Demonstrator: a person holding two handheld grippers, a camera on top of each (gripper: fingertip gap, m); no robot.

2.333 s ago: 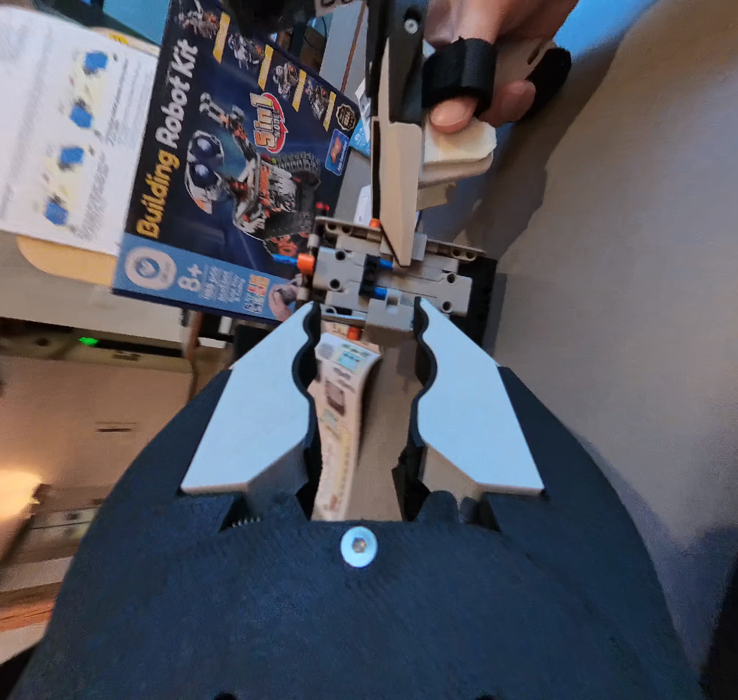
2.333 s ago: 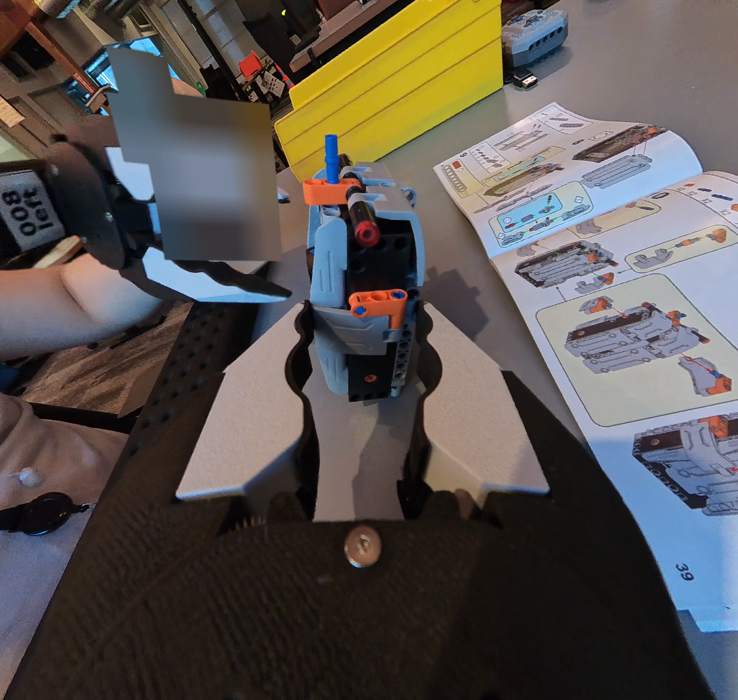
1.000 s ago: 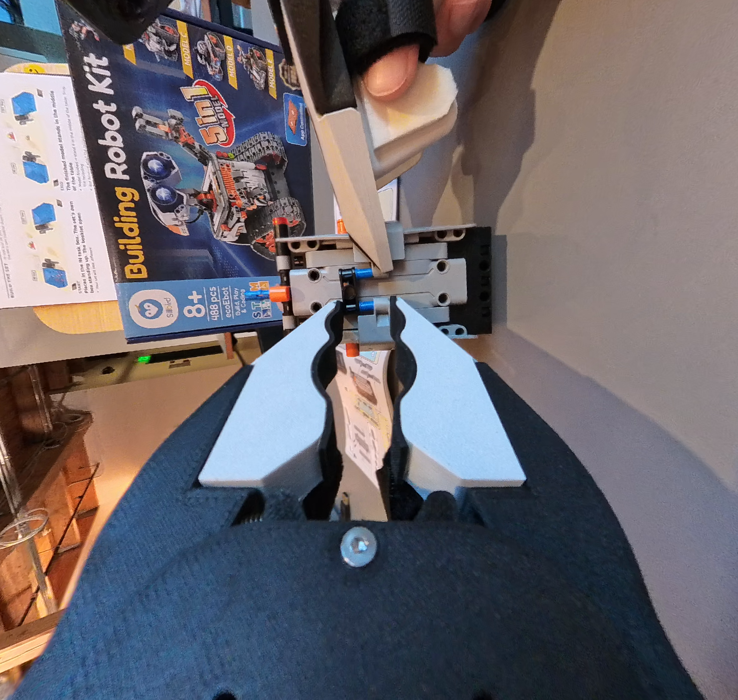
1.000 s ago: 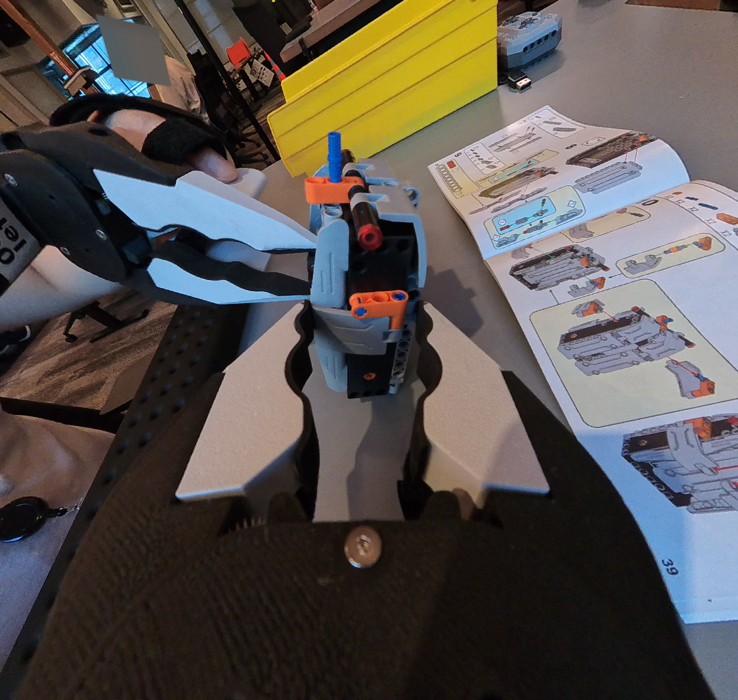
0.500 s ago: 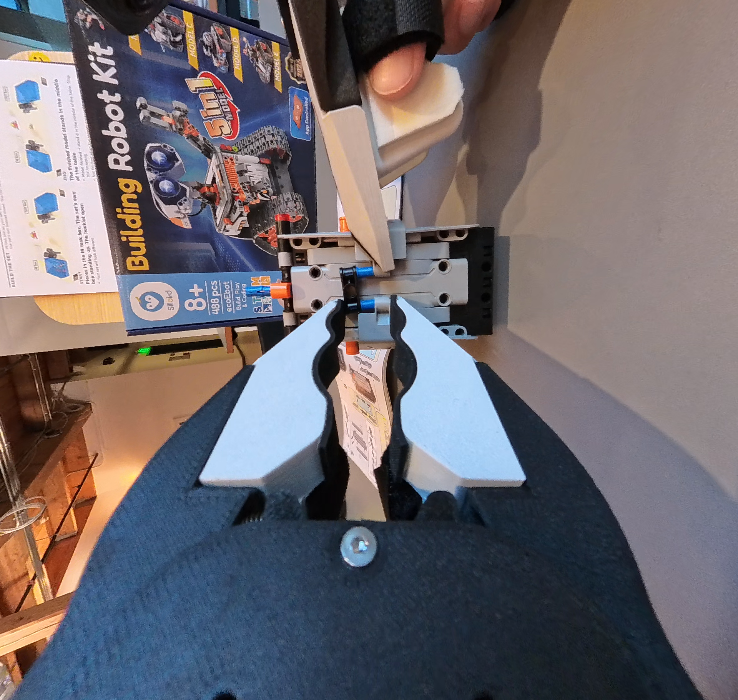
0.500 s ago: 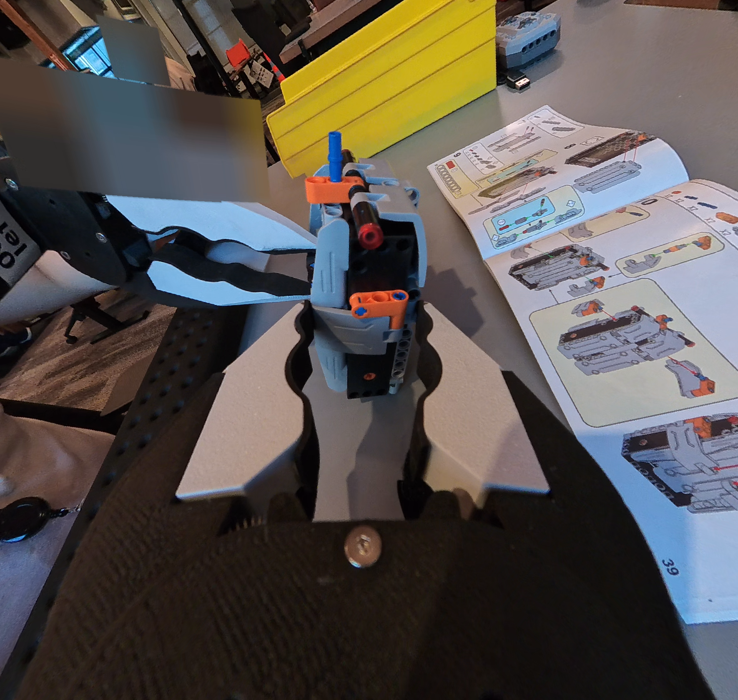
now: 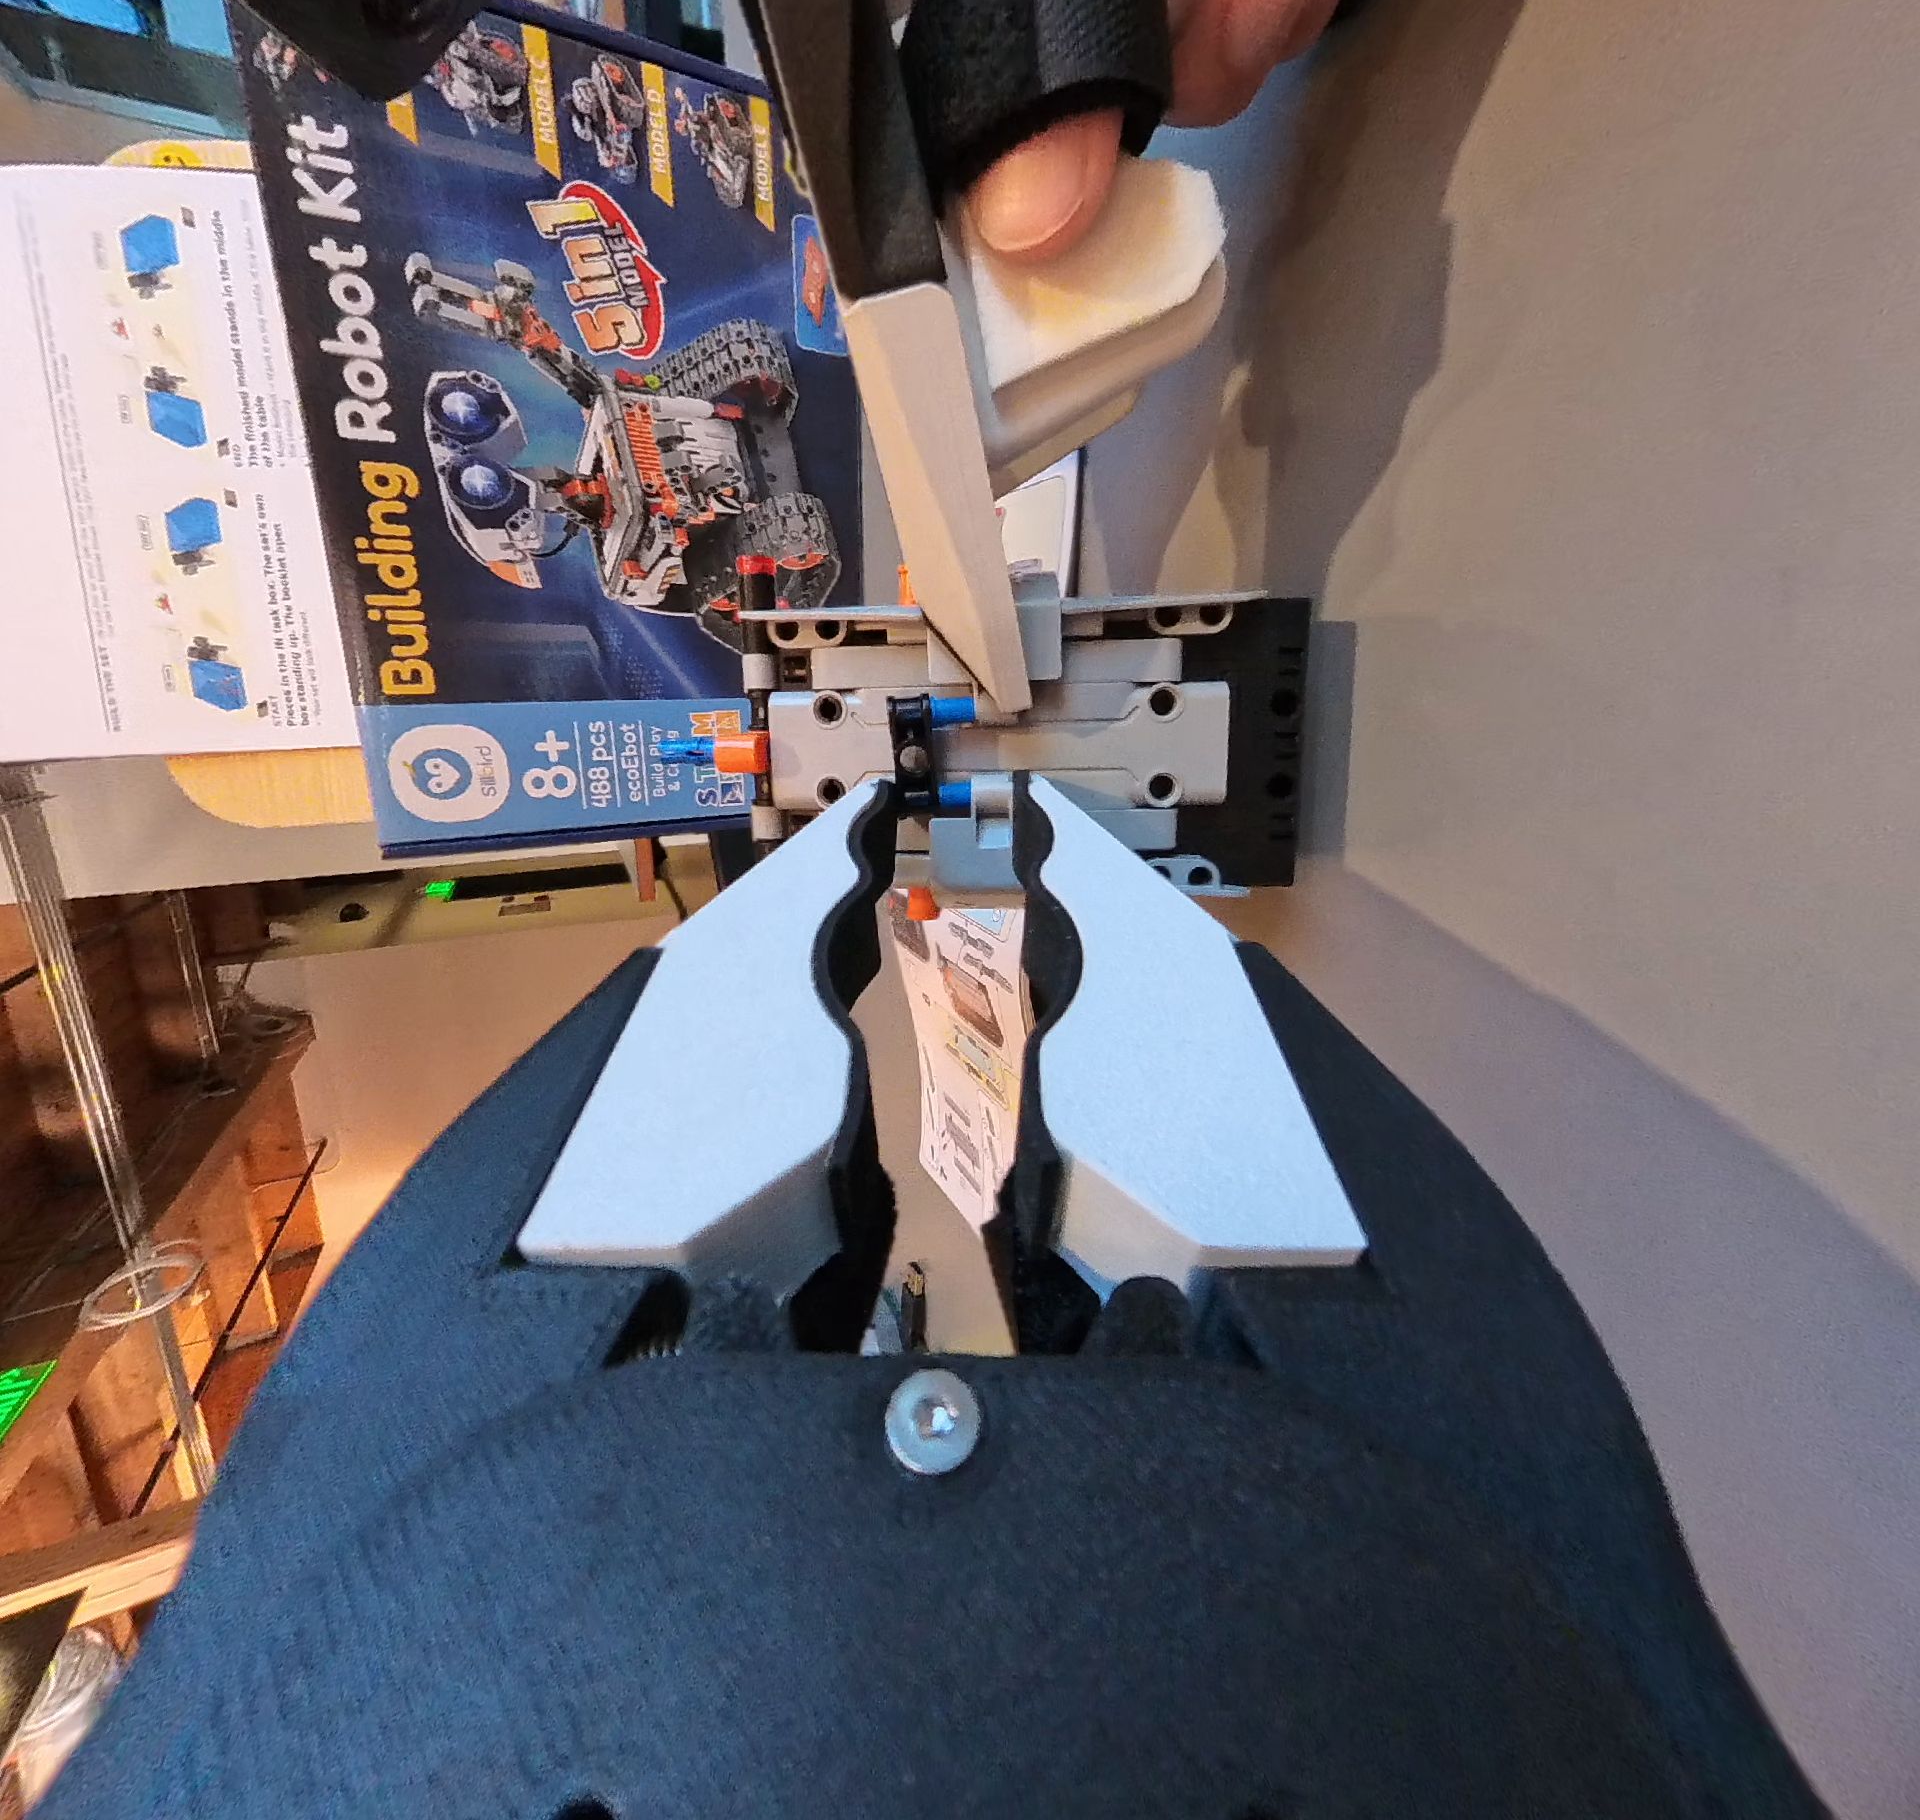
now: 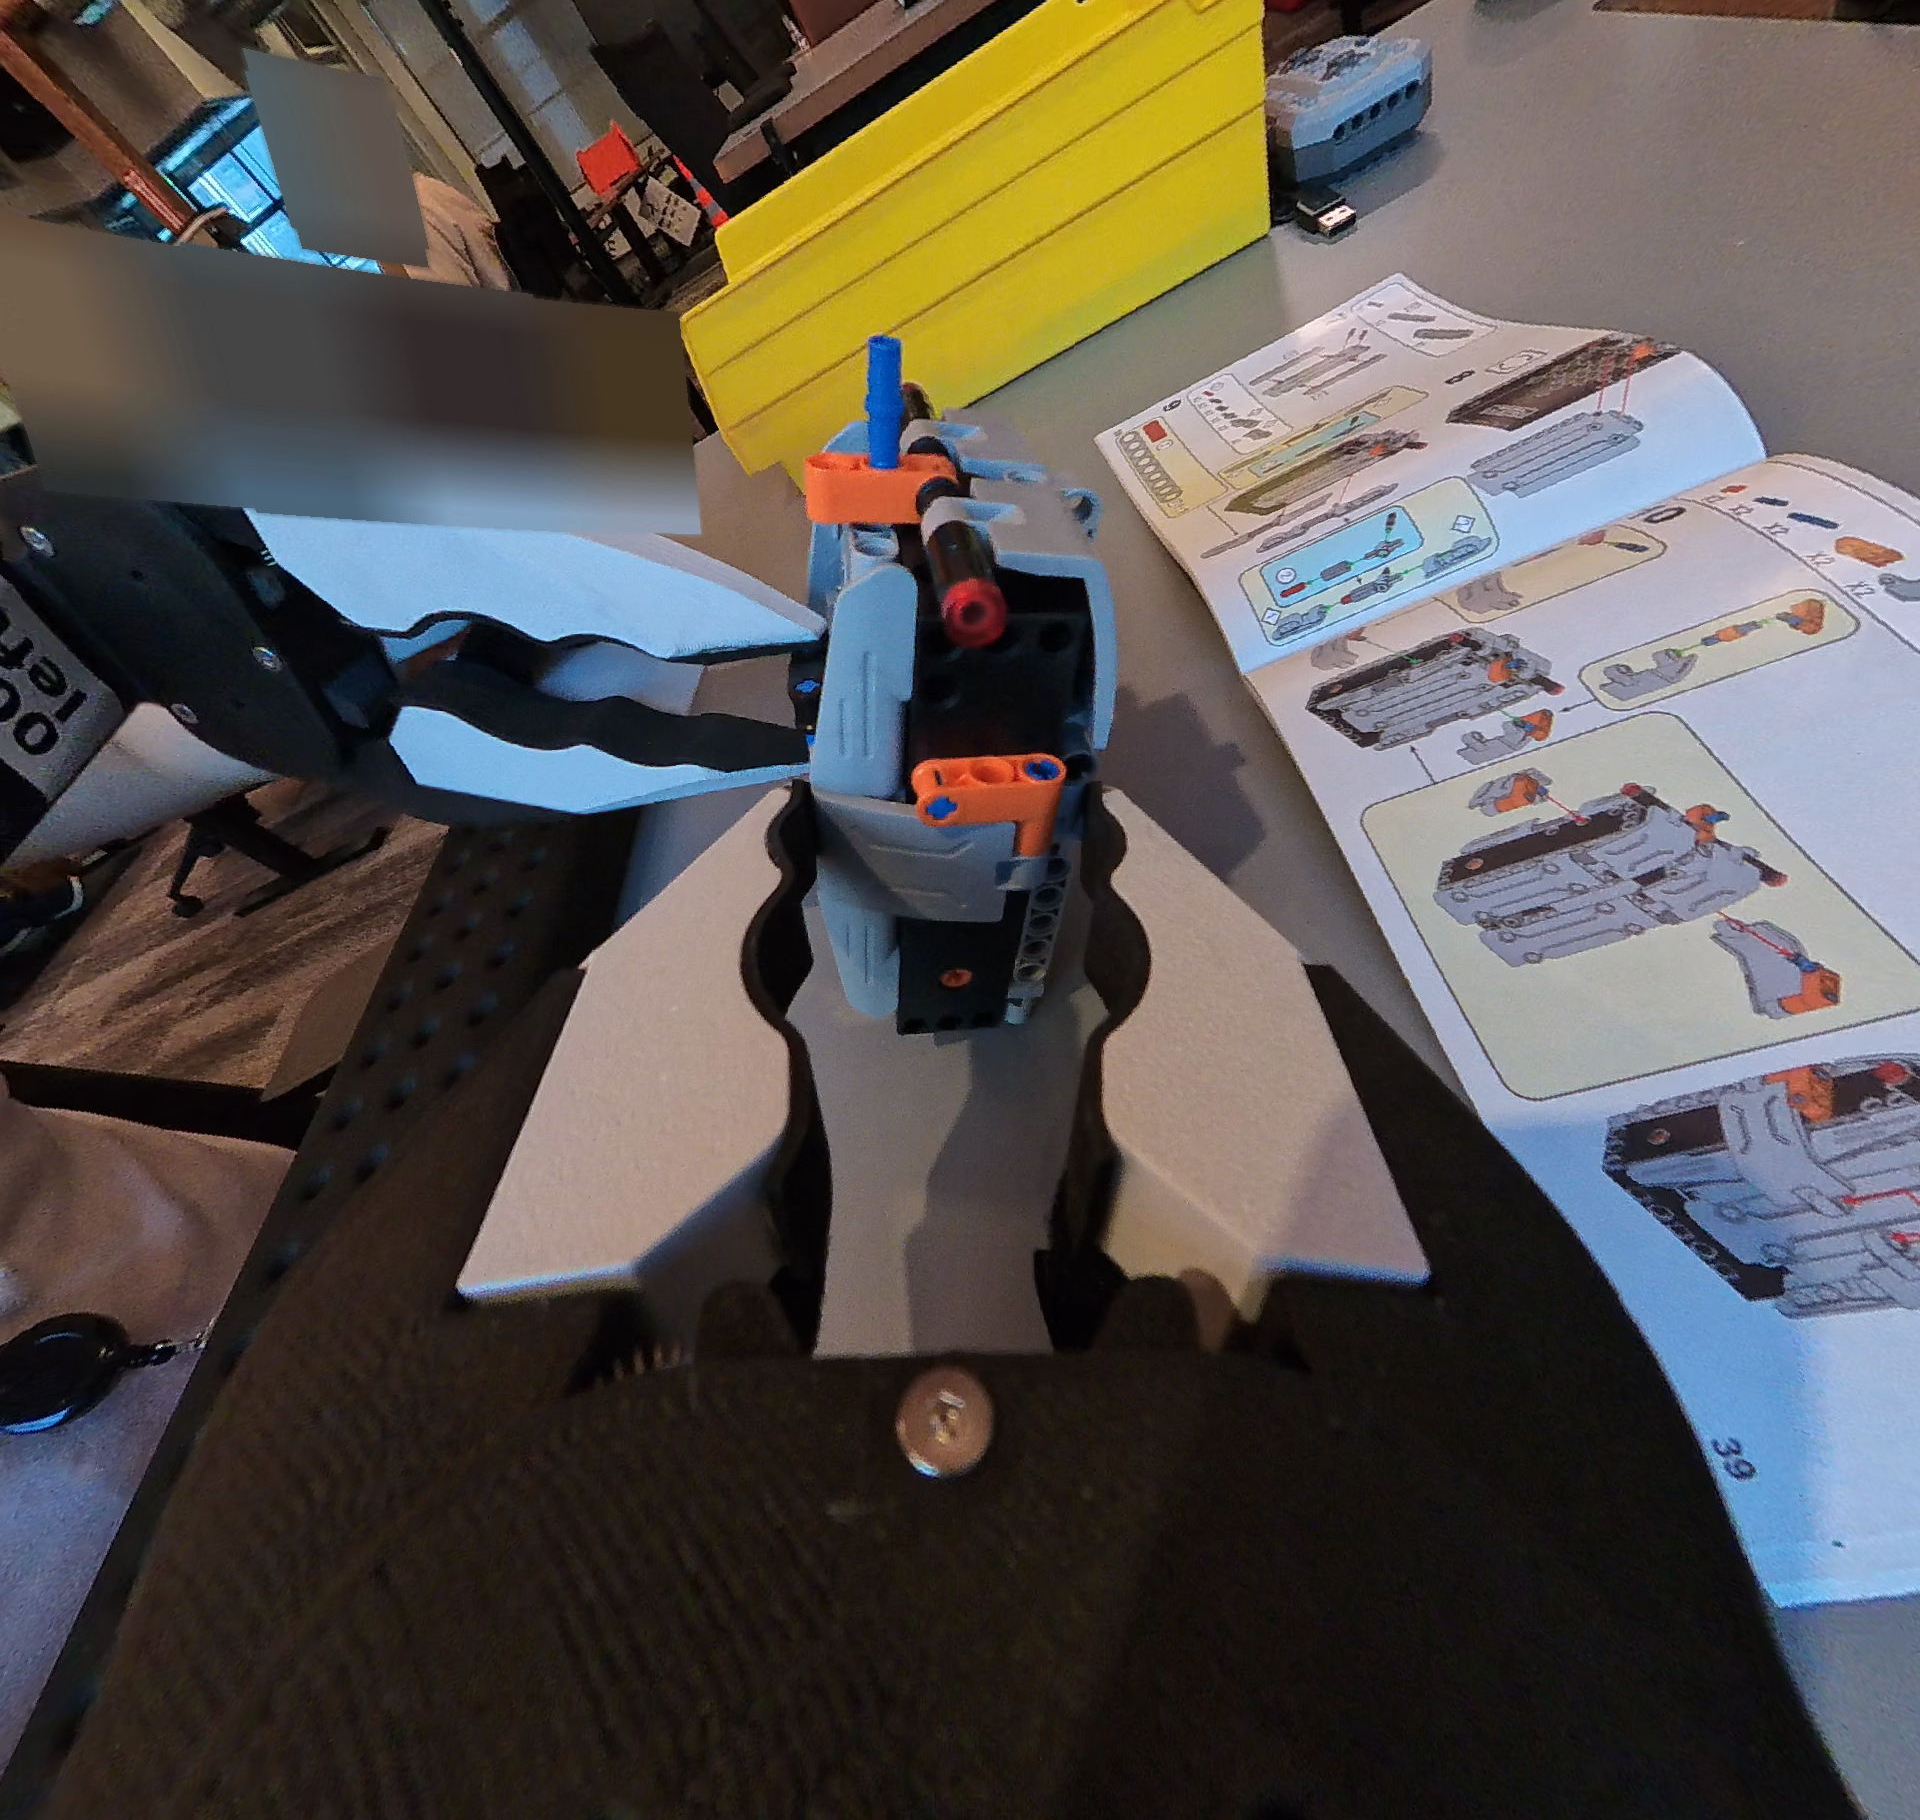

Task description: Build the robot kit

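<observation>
A grey and black brick model (image 8: 862, 690) with orange connectors and a blue pin on top stands upright above the grey table (image 8: 1558, 243). My right gripper (image 8: 948, 799) is shut on its lower half. My left gripper (image 8: 805, 695) comes in from the left, its tips against the model's grey side panel. In the left wrist view the left gripper (image 7: 956, 794) has its jaws close around a small grey part (image 7: 971, 820) with a blue pin on the model (image 7: 1091, 731). One of the right gripper's fingers (image 7: 935, 482) reaches down onto the model from above.
An open instruction booklet (image 8: 1558, 731) lies to the right. A yellow bin (image 8: 997, 212), a grey electronic block (image 8: 1340, 108) and a USB stick (image 8: 1325, 212) sit behind. A black perforated plate (image 8: 416, 991) lies to the left. The kit box (image 7: 540, 420) and a white sheet (image 7: 135, 440) stand beyond. The tips of both grippers are at nearly the same place.
My left gripper has moved in to the model's side and its jaws have narrowed around the small grey part. My right gripper has held the model still.
</observation>
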